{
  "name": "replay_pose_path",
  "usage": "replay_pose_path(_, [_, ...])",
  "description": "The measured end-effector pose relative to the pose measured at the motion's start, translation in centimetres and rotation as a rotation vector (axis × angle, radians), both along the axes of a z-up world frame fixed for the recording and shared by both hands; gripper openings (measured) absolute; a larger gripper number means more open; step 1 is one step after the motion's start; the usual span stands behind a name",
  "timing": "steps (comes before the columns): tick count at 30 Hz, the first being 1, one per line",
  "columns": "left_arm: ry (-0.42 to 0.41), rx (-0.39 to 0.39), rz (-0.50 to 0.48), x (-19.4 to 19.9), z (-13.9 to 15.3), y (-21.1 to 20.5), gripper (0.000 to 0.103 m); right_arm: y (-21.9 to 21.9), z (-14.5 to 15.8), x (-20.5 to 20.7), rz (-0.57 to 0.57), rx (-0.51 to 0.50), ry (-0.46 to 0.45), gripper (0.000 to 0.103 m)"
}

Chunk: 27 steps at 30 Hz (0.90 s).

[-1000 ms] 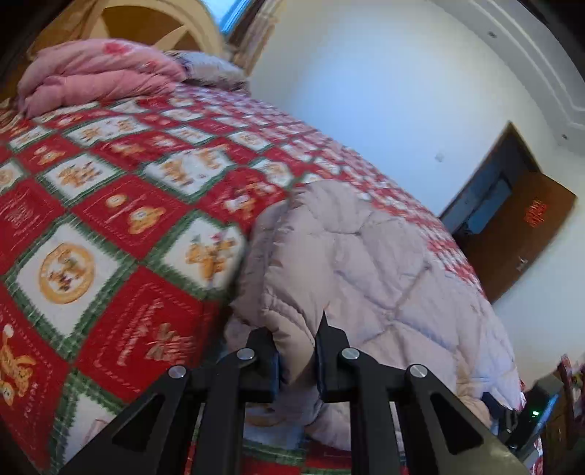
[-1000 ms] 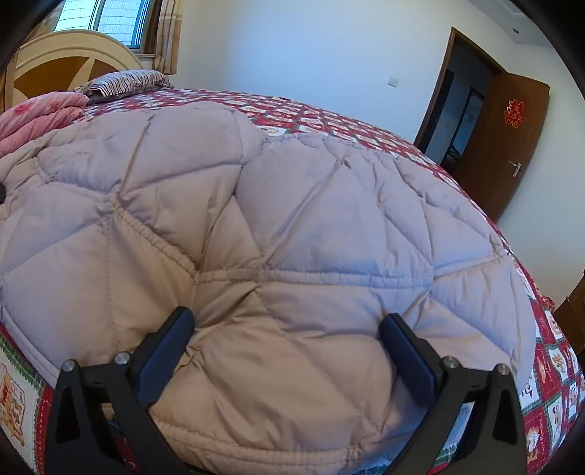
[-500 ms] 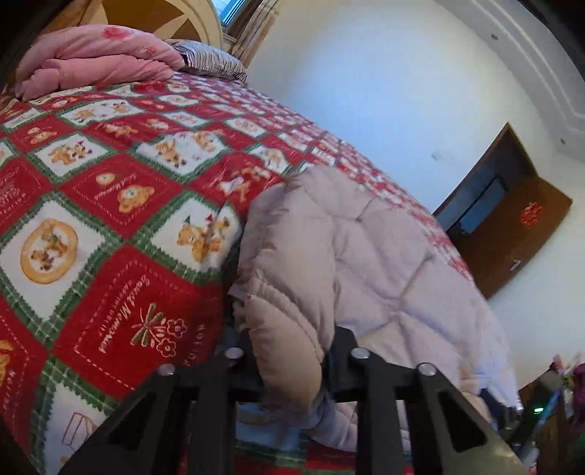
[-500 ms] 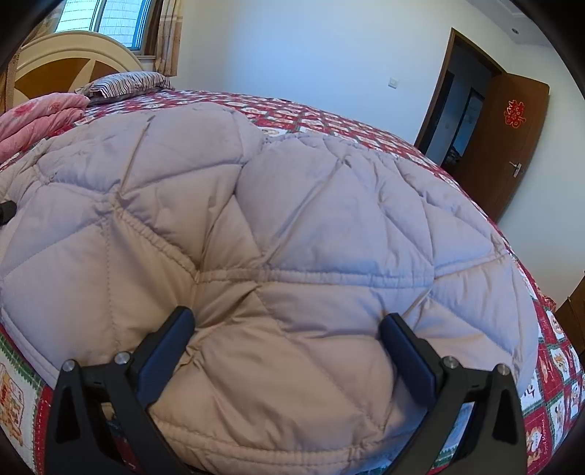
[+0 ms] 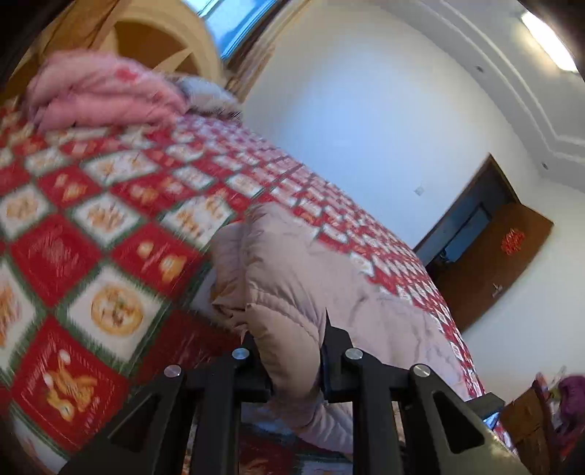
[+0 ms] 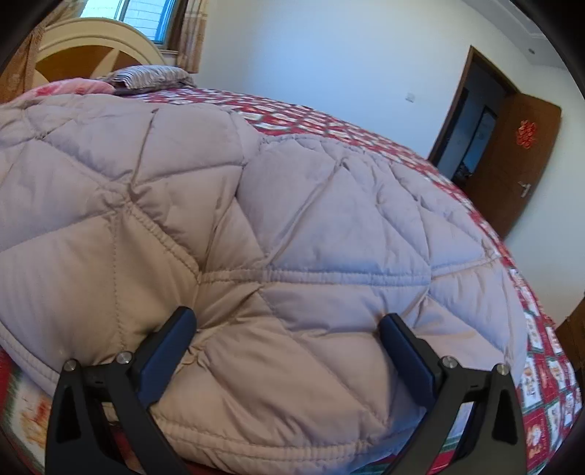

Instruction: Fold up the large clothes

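Left tool (image 5: 294, 360) clamped on padded coat (image 5: 292, 292) fold, right tool (image 6: 289, 350) spread wide, fingers pressing coat

You get soft daylight from the far-left window (image 6: 146, 18) | left wrist view motion-blurred on the bedspread (image 5: 109, 219) | right view sharp | fisheye corners dark, bent.

Red-and-white patchwork bedspread (image 6: 369, 135) covers the whole bed, little bear squares with green borders. Up at the head, a pink folded quilt (image 5: 106, 98) lies beside a striped pillow (image 6: 150, 76), against the cream arched headboard (image 6: 98, 47). Brown door (image 6: 519, 160) stands open on the right, red paper ornament (image 6: 525, 134) stuck on it.
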<state>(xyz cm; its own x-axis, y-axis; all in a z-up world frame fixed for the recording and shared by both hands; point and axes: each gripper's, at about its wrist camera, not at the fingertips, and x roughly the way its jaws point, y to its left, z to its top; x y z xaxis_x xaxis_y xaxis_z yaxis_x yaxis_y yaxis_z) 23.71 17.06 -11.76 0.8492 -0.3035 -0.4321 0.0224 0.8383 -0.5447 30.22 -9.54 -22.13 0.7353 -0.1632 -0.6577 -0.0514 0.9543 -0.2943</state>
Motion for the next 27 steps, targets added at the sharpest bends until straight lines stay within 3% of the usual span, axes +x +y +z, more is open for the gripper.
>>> replay_pose_path(4, [-0.112, 0.093, -0.067, 0.1, 5.3, -4.4, 0.018, -3.0, 2.4, -1.2, 0.059, 0.151, 0.061, 0.103])
replay_pose_path(6, [-0.159, 0.130, -0.114, 0.6, 7.5, -7.3, 0.018, -5.9, 4.1, -2.5, 0.058, 0.197, 0.035, 0.103])
replay_pose_path(9, [-0.230, 0.204, -0.211, 1.6, 10.5, -13.6, 0.018, -12.4, 6.4, -4.4, -0.025, 0.241, -0.029, 0.103])
replay_pose_path(13, [-0.295, 0.314, -0.368, 1.7, 11.8, -22.1, 0.018, -22.9, 6.9, -5.7, -0.243, 0.266, -0.056, 0.103])
replay_pose_path(17, [-0.302, 0.458, -0.567, 1.2, 9.5, -31.0, 0.017, -31.6, 6.2, -7.7, -0.434, 0.297, -0.054, 0.103])
replay_pose_path(19, [-0.300, 0.562, -0.669, 0.2, 6.6, -35.8, 0.017, -34.4, 6.3, -9.3, -0.505, 0.308, -0.065, 0.103])
replay_pose_path(21, [-0.247, 0.634, -0.780, -0.5, 3.0, -39.6, 0.016, -36.4, 6.6, -10.0, -0.550, 0.315, -0.067, 0.103])
replay_pose_path(24, [-0.240, 0.754, -0.858, -3.1, -1.2, -42.9, 0.016, -38.7, 6.6, -11.8, -0.614, 0.340, -0.073, 0.103])
replay_pose_path(27, [-0.268, 0.819, -0.866, -4.5, -2.5, -44.2, 0.016, -40.3, 6.3, -12.6, -0.641, 0.437, -0.081, 0.103])
